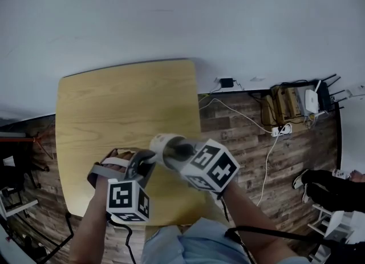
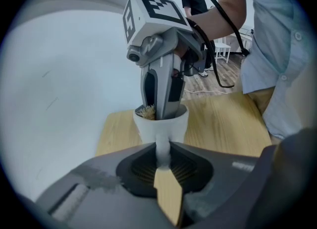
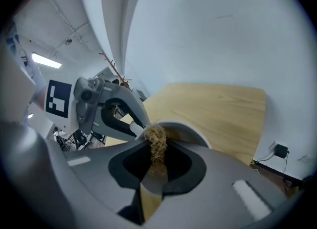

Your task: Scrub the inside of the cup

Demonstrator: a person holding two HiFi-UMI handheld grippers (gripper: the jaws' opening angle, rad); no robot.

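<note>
The left hand-held gripper (image 2: 163,166) clamps the cup (image 2: 147,129) by its handle (image 2: 162,150) while the right hand-held gripper (image 3: 154,163) pinches a scrubber (image 3: 157,141) inside it.

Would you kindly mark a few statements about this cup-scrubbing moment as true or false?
1. The left claw is clamped on the cup's handle. True.
2. The right claw is empty. False: it holds a tan fibrous scrubber.
3. The scrubber reaches into the cup's mouth. True.
4. The cup is black. False: it is white.
5. The table is glass. False: the table is light wood.
</note>
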